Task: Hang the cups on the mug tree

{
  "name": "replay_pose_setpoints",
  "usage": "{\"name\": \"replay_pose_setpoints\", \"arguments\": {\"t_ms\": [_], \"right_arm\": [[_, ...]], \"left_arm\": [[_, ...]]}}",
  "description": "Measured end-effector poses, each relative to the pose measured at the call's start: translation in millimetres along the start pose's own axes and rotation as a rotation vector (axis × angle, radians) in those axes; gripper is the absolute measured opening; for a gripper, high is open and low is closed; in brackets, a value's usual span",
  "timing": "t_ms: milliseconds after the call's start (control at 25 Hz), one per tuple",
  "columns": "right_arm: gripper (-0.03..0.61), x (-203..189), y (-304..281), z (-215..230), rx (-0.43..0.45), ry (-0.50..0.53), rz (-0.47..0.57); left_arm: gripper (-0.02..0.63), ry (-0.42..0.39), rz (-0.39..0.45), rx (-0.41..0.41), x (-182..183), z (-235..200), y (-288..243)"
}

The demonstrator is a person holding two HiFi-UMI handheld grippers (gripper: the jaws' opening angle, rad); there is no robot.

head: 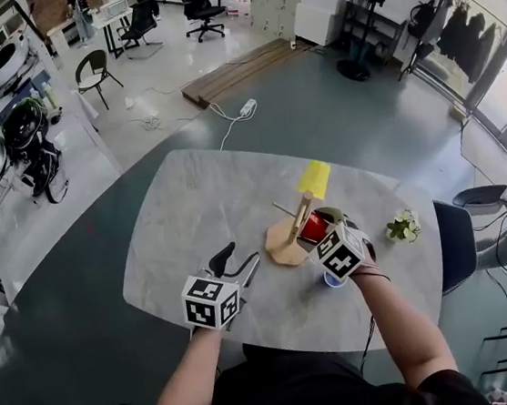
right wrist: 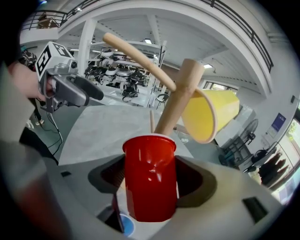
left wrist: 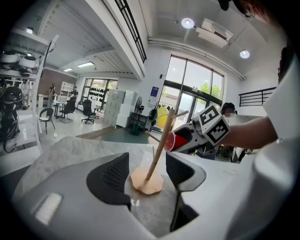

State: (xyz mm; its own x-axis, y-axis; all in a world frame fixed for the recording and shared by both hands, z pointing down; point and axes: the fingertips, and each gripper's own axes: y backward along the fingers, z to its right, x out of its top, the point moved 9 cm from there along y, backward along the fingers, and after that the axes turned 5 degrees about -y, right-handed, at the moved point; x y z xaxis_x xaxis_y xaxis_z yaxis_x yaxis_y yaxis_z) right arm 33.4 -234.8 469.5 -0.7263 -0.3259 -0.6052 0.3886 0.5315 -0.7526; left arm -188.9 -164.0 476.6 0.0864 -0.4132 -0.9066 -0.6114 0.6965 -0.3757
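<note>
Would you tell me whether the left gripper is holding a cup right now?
No, the left gripper has open, empty jaws; the right gripper holds the red cup.

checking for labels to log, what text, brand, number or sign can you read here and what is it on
No text can be read in any view.
red cup: plain, no print.
yellow cup: plain, no print.
marker cubes: black-and-white square patterns only, no letters or numbers.
blue poster on the far wall: too small to read.
</note>
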Motion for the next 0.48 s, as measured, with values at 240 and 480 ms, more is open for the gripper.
{"name": "replay_pose_setpoints", "arguments": {"t_ms": [240, 480], "right_arm": [[0.319, 1.5, 0.3, -2.1, 0.003, -0.008, -0.013], [0.32, -3.4, -1.8, -4.1, 0.009, 0.009, -0.045]], "left_arm": [[0.253, 0.006, 0.0, -0.014, 0.8, -0.4, 1.8], [0.25, 0.01, -0.008, -0.04, -4.0, 4.0, 2.3]]}}
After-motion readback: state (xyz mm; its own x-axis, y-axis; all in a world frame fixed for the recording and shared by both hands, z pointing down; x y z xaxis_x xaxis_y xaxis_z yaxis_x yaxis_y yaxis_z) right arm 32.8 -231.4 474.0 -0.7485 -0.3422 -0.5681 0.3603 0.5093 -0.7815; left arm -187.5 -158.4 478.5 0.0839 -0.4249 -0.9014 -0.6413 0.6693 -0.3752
